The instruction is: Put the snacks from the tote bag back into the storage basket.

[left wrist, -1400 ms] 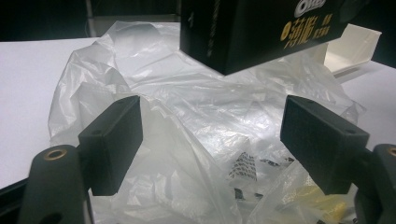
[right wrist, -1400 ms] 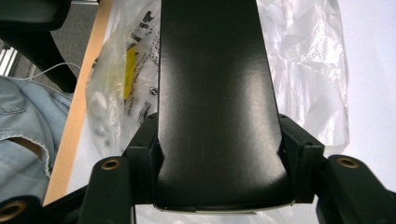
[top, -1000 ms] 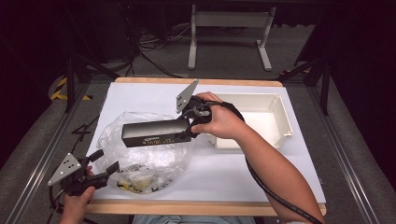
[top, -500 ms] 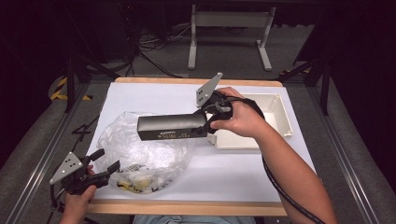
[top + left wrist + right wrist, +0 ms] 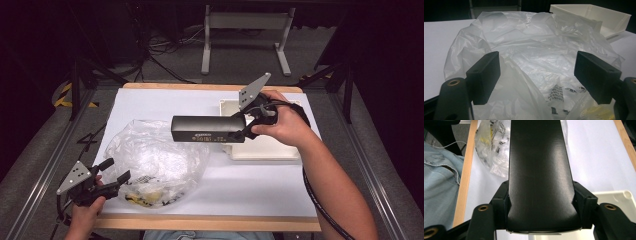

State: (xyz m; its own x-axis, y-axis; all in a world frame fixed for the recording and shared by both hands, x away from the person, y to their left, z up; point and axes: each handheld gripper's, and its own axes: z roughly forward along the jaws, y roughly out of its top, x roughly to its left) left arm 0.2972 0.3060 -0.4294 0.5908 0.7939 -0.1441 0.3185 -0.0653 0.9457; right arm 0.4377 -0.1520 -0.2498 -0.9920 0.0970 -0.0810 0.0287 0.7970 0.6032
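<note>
Table: a white rectangular tabletop (image 5: 165,102) with a light wooden rim (image 5: 210,223); dark floor lies beyond every edge.
Open room: the far left part of the white surface is bare, and so is the near right strip in front of the tray.
Box: a long black rectangular box (image 5: 207,129) hangs in the air above the middle of the table, touching neither the surface nor the bag.
Long axis: in the high view the box lies level and runs left to right across the table; its free end points toward the person's left, over the bag's far right edge.
Label side: a small pale label on the box's long face is turned toward the person.
Right gripper: the right gripper (image 5: 245,129) clamps 1 end of the box, with its 2 black jaws pressed on the box's 2 long sides in the right gripper view (image 5: 541,202).
Tray: a shallow cream plastic rectangular tray (image 5: 265,150) sits on the right half of the table, beneath and behind the gripped end.
Bag: a crumpled clear plastic bag (image 5: 150,160) with printed yellow and black contents lies on the near left part, its near edge close to the wooden rim.
Left gripper: the left gripper (image 5: 116,171) rests at the bag's near left edge, jaws spread wide with plastic between them, the pads not pinching it (image 5: 536,75).
</note>
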